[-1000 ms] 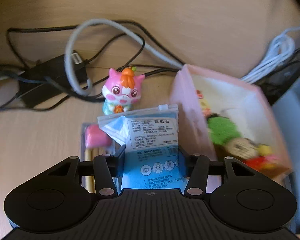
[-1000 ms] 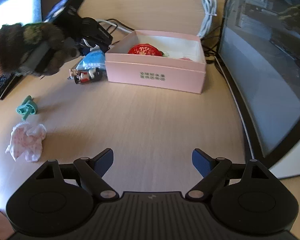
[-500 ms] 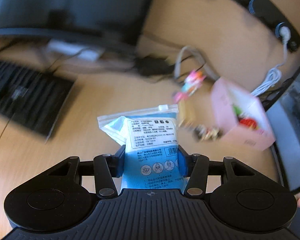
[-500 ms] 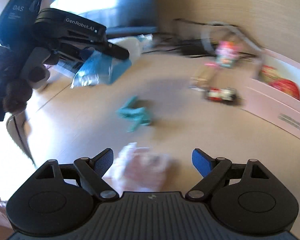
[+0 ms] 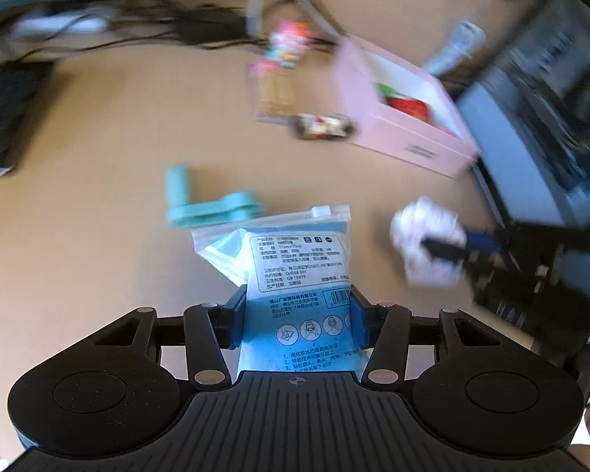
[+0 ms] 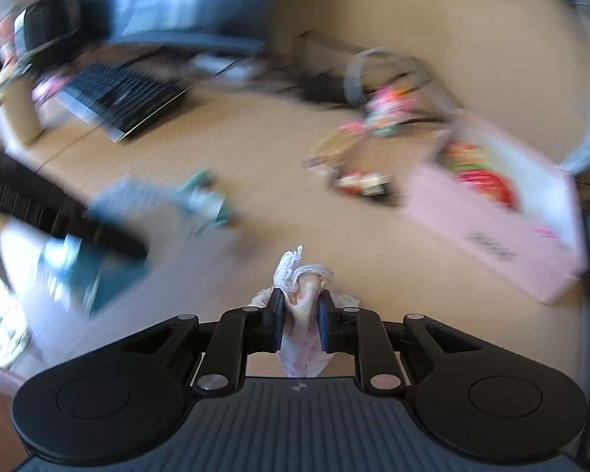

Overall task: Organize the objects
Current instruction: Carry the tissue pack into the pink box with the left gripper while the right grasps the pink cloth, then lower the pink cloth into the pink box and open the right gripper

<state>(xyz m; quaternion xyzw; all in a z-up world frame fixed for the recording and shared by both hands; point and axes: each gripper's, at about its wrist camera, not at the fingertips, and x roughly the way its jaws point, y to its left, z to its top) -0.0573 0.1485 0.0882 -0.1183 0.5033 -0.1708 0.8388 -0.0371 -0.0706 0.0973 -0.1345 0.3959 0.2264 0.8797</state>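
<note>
The pink box (image 6: 491,232) sits open-topped on the wooden surface (image 6: 255,149) at about two o'clock from the right tool (image 6: 299,320), which pinches a crumpled white-and-pink cloth (image 6: 301,275). The box's long side runs diagonally from upper left to lower right. It also lies at one o'clock from the left tool (image 5: 295,314), clamped on a blue mask packet (image 5: 295,275), but the right tool seems nearer.

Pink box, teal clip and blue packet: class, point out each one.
Pink box (image 5: 405,133): left wrist view, its side wall.
Teal clip (image 5: 216,212): left wrist view, its flat body.
Blue packet (image 5: 299,263): left wrist view, printed label.
</note>
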